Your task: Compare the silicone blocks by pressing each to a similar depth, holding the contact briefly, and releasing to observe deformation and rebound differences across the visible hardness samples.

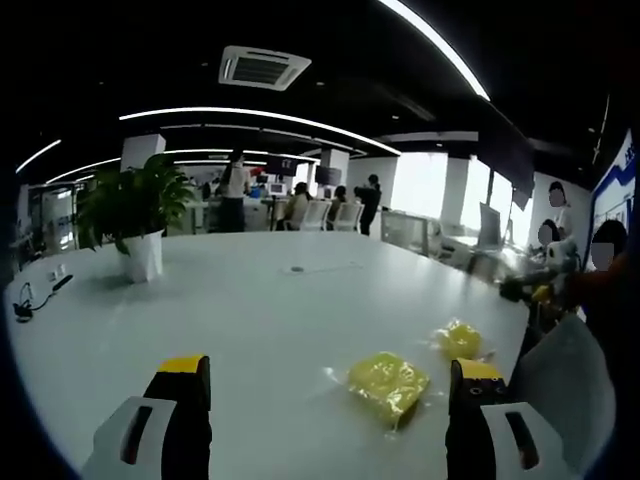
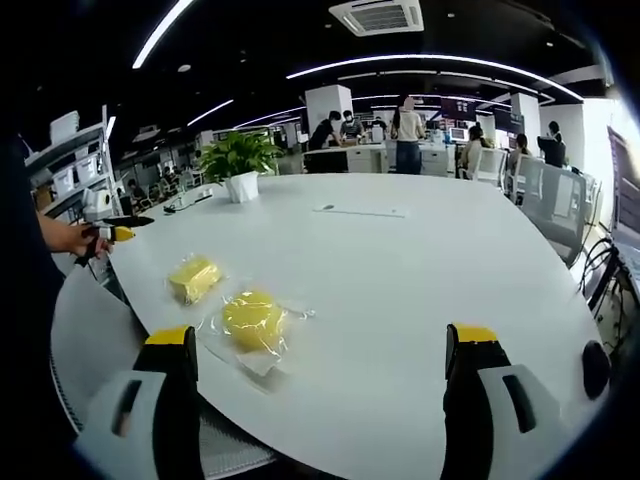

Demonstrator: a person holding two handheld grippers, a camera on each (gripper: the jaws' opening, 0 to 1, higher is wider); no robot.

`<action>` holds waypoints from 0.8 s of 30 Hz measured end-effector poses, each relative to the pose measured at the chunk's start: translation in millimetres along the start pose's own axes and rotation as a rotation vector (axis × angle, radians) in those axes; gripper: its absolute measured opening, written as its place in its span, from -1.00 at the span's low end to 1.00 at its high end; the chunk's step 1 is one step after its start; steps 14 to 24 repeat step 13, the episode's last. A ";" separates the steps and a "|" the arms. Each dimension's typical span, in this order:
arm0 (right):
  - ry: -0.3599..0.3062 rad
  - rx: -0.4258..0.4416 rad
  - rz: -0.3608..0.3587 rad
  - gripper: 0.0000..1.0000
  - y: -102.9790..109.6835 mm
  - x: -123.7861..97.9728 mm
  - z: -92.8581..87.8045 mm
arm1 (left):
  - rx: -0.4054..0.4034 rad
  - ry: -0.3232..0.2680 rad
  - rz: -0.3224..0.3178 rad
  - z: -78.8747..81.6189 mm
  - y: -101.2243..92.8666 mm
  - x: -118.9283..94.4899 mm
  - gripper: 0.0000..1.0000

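Both grippers, left gripper (image 1: 325,395) and right gripper (image 2: 320,365), hover with fingers wide above the tabletop (image 2: 400,260); two yellow silicone blocks (image 2: 253,318) lie untouched.

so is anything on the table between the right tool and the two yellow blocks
Nothing visible. The right tool hangs open above the white table, and bare tabletop leads to the round block and the square block. Both blocks sit in clear wrapping.

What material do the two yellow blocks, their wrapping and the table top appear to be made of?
Square yellow block and round yellow block: likely silicone or soft rubber; matte, even yellow, rounded edges. Firmness cannot be judged.
Wrapping: clear thin plastic film, seen by its glossy, crinkled edges around each block.
Table top: smooth white surface with a faint sheen, probably laminate or painted board.
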State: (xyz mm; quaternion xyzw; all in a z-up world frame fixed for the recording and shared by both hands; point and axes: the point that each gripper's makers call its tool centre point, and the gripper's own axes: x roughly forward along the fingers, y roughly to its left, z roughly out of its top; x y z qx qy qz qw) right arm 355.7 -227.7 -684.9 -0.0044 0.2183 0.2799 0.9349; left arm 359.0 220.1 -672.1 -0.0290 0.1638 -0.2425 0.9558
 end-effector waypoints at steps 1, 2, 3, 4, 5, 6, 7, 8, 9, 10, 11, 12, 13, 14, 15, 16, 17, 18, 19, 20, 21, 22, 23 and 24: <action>0.002 0.001 -0.001 0.93 -0.4 0.0 -0.6 | 0.000 0.003 -0.001 -0.5 -0.7 -0.5 1.00; 0.006 0.001 -0.003 0.93 -1.2 0.1 -2.1 | 0.002 0.007 -0.002 -1.4 -0.9 -0.7 1.00; 0.010 0.000 -0.003 0.93 -1.8 0.4 -3.4 | 0.005 0.014 -0.003 -3.2 -0.7 -1.2 1.00; 0.011 0.000 -0.002 0.93 -1.8 0.4 -3.4 | 0.005 0.019 -0.005 -4.3 -1.0 -1.3 1.00; 0.016 0.002 -0.002 0.93 -2.0 1.0 -4.4 | 0.006 0.025 -0.007 -5.6 -1.4 -1.9 1.00; 0.017 0.000 0.000 0.93 -2.0 1.3 -4.6 | 0.007 0.029 -0.008 -6.2 -1.5 -2.2 1.00; 0.012 -0.006 0.001 0.93 -1.8 1.7 -3.9 | 0.009 0.032 -0.008 -7.0 -1.6 -2.8 1.00; 0.014 -0.007 0.001 0.93 -2.2 2.1 -4.2 | 0.009 0.034 -0.009 -7.8 -1.5 -3.2 1.00; 0.018 -0.003 0.001 0.93 -2.0 2.4 -4.8 | 0.006 0.038 -0.011 -9.6 -0.6 -3.7 1.00; 0.019 -0.001 0.002 0.93 -0.9 2.5 -4.6 | 0.003 0.041 -0.012 -10.9 0.0 -4.0 1.00; 0.019 -0.002 0.002 0.93 -0.1 2.5 -5.0 | -0.002 0.045 -0.014 -12.4 0.3 -4.4 1.00; 0.025 -0.001 0.005 0.93 0.4 2.7 -7.5 | -0.010 0.053 -0.015 -14.4 1.3 -4.7 1.00; 0.030 -0.001 0.006 0.93 1.3 2.6 -9.5 | -0.015 0.057 -0.014 -15.1 2.0 -5.1 1.00; 0.030 -0.001 0.006 0.93 1.3 2.6 -9.5 | -0.015 0.057 -0.014 -15.1 2.0 -5.1 1.00; 0.030 -0.001 0.006 0.93 1.3 2.6 -9.5 | -0.015 0.057 -0.014 -15.1 2.0 -5.1 1.00; 0.030 -0.001 0.006 0.93 1.3 2.6 -9.5 | -0.015 0.057 -0.014 -15.1 2.0 -5.1 1.00; 0.030 -0.001 0.006 0.93 1.3 2.6 -9.5 | -0.015 0.057 -0.014 -15.1 2.0 -5.1 1.00; 0.030 -0.001 0.006 0.93 1.3 2.6 -9.5 | -0.015 0.057 -0.014 -15.1 2.0 -5.1 1.00; 0.030 -0.001 0.006 0.93 1.3 2.6 -9.5 | -0.015 0.057 -0.014 -15.1 2.0 -5.1 1.00; 0.030 -0.001 0.006 0.93 1.3 2.6 -9.5 | -0.015 0.057 -0.014 -15.1 2.0 -5.1 1.00; 0.030 -0.001 0.006 0.93 1.3 2.6 -9.5 | -0.015 0.057 -0.014 -15.1 2.0 -5.1 1.00; 0.030 -0.001 0.006 0.93 1.3 2.6 -9.5 | -0.015 0.057 -0.014 -15.1 2.0 -5.1 1.00; 0.030 -0.001 0.006 0.93 1.3 2.6 -9.5 | -0.015 0.057 -0.014 -15.1 2.0 -5.1 1.00; 0.030 -0.001 0.006 0.93 1.3 2.6 -9.5 | -0.015 0.057 -0.014 -15.1 2.0 -5.1 1.00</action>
